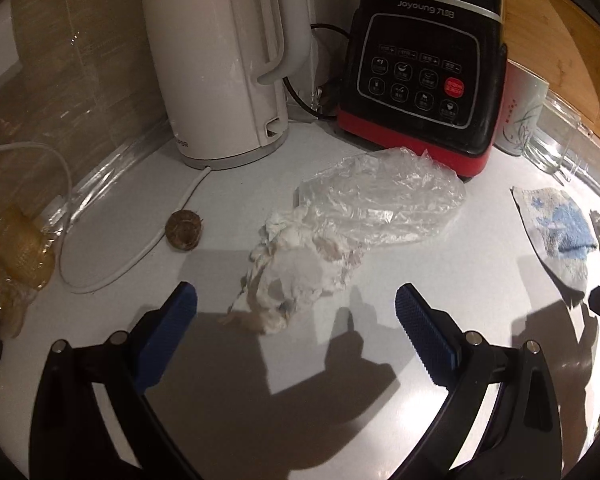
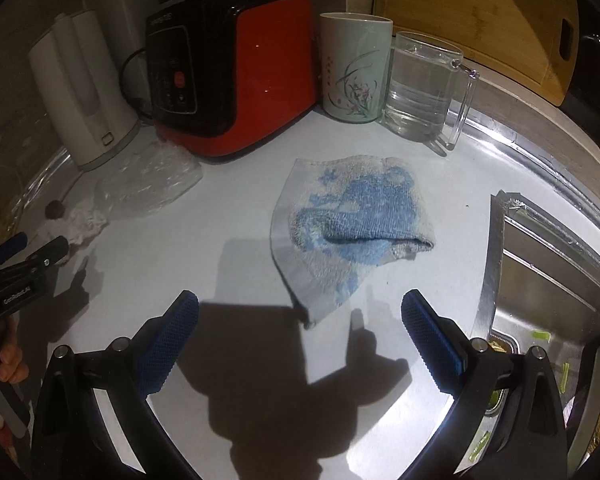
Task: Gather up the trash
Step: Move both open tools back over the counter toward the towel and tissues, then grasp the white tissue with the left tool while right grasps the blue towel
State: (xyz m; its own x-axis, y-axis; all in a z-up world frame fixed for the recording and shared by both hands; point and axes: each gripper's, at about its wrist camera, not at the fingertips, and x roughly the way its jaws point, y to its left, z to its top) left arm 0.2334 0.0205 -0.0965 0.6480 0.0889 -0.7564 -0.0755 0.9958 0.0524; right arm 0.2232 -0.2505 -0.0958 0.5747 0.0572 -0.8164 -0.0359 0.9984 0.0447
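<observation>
Tissue (image 1: 288, 276) lies crumpled on the counter (image 1: 440, 272) at 12 o'clock of the wide-open, empty left gripper (image 1: 296, 312) (bag (image 1: 380, 200) touching behind), while the right gripper (image 2: 300, 316), equally wide, faces the cloth (image 2: 348, 232), probably idle.

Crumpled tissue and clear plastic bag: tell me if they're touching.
Touching. The left wrist view shows the crumpled tissue running straight into the clear plastic bag, whose lower edge overlaps the tissue with no counter showing between them.
</observation>
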